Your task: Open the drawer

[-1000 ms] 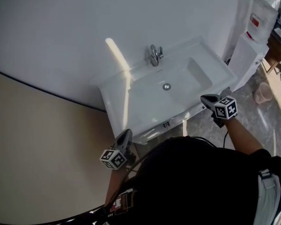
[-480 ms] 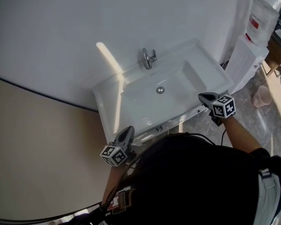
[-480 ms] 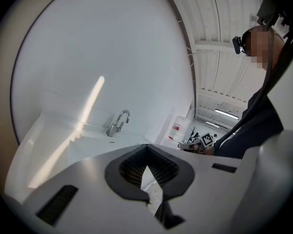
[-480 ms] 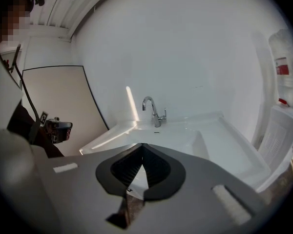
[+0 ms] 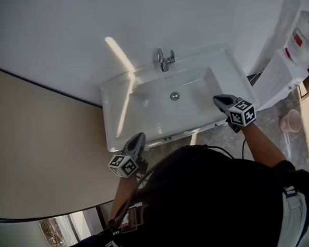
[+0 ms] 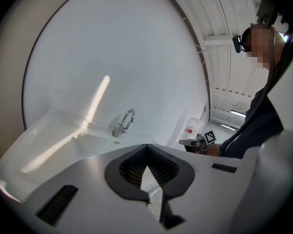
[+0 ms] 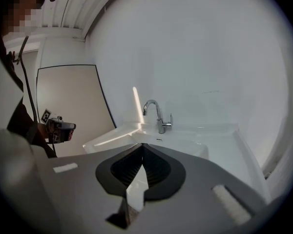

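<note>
The white sink vanity [image 5: 116, 112] stands against the wall, with a chrome faucet [image 5: 164, 59] at its back. The drawer front [image 5: 170, 136] shows only as a thin strip under the basin's front rim; the rest is hidden. My left gripper [image 5: 139, 137] is shut and empty at the vanity's front left, just below the rim. My right gripper [image 5: 217, 99] is shut and empty over the front right part of the rim. In the left gripper view the left gripper [image 6: 146, 146] points at the faucet [image 6: 123, 123]. In the right gripper view the right gripper [image 7: 142, 146] faces the faucet [image 7: 156, 115].
A white water dispenser [image 5: 286, 71] with a bottle stands right of the vanity, and a pale cup [image 5: 289, 121] sits on the stone floor beside it. A beige wall panel [image 5: 41, 138] runs along the left. My own body fills the lower middle of the head view.
Both grippers have shifted along the sink's front, the right one now over the rim's right part. The head view has swung, showing more of the beige panel.
</note>
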Available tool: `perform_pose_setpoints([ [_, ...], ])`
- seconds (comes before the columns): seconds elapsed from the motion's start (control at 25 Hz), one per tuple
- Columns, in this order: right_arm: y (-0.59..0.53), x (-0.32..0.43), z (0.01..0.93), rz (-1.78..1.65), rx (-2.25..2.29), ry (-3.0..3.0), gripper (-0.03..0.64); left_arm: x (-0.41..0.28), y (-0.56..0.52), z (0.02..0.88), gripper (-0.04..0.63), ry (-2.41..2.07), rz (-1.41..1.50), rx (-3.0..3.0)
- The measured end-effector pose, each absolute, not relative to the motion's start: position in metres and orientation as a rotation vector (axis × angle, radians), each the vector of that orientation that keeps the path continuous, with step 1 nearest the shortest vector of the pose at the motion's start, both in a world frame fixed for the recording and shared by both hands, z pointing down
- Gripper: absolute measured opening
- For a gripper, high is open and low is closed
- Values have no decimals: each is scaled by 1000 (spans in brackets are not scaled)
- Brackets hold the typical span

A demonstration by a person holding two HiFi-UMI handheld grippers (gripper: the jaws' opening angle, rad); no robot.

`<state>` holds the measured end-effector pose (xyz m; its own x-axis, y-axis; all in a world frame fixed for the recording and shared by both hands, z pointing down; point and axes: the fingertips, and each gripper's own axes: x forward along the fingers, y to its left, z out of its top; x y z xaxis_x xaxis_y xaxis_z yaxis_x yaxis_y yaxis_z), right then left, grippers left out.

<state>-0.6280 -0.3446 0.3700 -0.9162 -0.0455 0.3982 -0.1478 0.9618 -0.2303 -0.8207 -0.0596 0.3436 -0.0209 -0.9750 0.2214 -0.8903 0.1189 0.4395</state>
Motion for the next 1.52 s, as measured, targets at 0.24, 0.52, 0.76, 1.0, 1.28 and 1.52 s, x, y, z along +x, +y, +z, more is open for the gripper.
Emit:
perform_pose_setpoints([
  [0.24,-341,-653,378,345,123,-2710,2,-832,-65,352,-9,-1945,-234,1799],
  [0.52,-304,-682,361,304,235,-2714,3,-877,-43,352,-9,-1862,-234,1879],
  [0.76,-277,-701,371,379,427,-2679,3,-920,-27,369,-9,-1767,-183,1947],
  [1.0,-263,-688,400,480,604,-2597,12,-921,-32,397,-9,-1621,-206,1988],
  [1.28,-265,-634,416,483,715,-2563,23,-865,-63,407,-9,-1464,-147,2075],
  [1.52,-290,-570,427,442,701,-2564,31,-806,-103,404,-9,-1444,-102,2088],
])
